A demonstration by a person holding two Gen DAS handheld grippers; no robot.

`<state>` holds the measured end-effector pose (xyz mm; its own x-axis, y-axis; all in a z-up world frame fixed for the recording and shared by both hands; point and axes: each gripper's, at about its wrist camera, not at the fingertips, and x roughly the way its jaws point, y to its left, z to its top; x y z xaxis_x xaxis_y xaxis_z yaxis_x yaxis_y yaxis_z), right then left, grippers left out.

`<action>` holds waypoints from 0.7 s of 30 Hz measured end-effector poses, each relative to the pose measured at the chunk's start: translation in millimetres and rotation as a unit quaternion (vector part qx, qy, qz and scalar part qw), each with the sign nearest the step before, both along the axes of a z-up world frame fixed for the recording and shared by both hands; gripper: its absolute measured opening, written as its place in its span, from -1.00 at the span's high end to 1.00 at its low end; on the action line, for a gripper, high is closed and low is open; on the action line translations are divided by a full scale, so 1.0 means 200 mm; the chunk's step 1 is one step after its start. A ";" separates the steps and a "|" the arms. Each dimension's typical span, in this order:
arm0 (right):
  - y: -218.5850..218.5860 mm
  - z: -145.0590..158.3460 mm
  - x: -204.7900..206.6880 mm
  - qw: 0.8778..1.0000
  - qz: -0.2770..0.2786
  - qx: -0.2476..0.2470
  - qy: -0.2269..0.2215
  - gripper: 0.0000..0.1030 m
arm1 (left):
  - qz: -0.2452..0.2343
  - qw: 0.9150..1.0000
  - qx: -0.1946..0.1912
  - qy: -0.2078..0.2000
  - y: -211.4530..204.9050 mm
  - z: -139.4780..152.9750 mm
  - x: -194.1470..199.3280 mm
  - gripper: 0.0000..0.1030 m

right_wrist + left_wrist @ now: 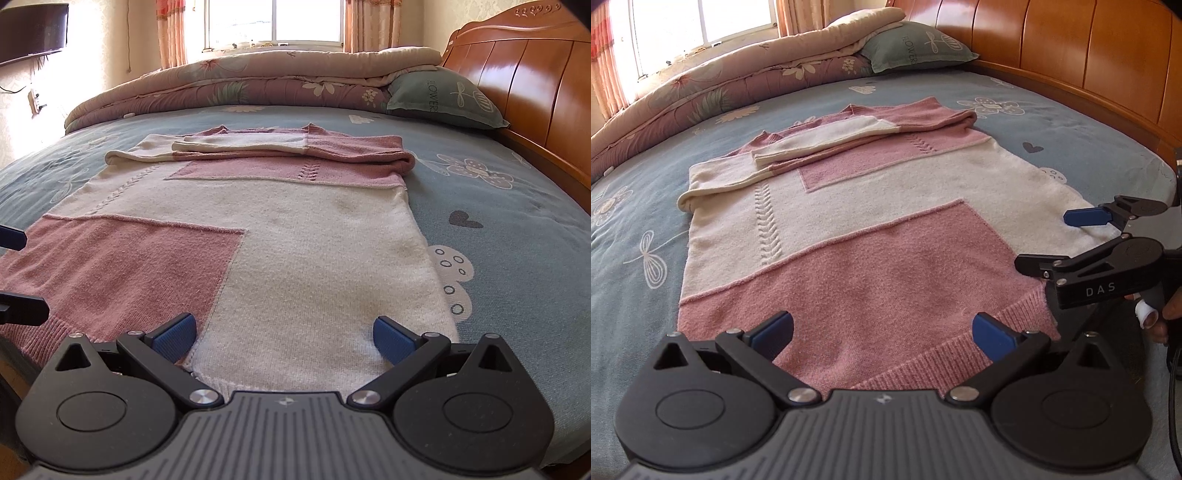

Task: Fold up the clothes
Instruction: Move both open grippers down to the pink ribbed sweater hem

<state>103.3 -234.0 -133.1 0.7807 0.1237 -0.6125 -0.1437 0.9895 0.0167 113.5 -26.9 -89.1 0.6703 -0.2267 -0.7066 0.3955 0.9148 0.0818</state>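
sweater (871,236): fuzzy knit wool | headboard (1089,55): glossy varnished wood

Daylight pours in from the window (275,20) at twelve o'clock in my right wrist view and from eleven o'clock in my left; the panes are blown out to plain white, and the curtains (170,33) glow orange beside them. The room is bright, with soft, faint shadows on the bedsheet (517,251). The wooden headboard (535,77) carries glossy streaks of glare at two o'clock. Fisheye bending is strong in both views: the bed bulges like a dome and its edges curve. Corners go dark, notably at one o'clock. The sweater (886,221) knit reads sharp mid-frame; far bedding looks slightly soft.
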 end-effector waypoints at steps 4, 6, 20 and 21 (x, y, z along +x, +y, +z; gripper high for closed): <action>0.01 -0.01 0.00 1.000 -0.004 0.001 -0.004 -1.00 | 0.018 1.000 -0.007 -0.011 0.02 0.05 -0.02 -0.99; 0.01 -0.01 0.00 1.000 -0.005 0.002 -0.006 -1.00 | 0.023 1.000 -0.006 -0.019 0.02 0.07 -0.04 -0.99; 0.01 -0.02 -0.02 1.000 -0.011 -0.002 -0.018 -1.00 | -0.047 0.999 -0.008 0.010 -0.13 -0.18 -0.11 -0.99; 0.01 -0.02 -0.03 1.000 -0.009 0.000 -0.022 -1.00 | -0.052 0.999 -0.012 0.010 -0.13 -0.17 -0.13 -0.99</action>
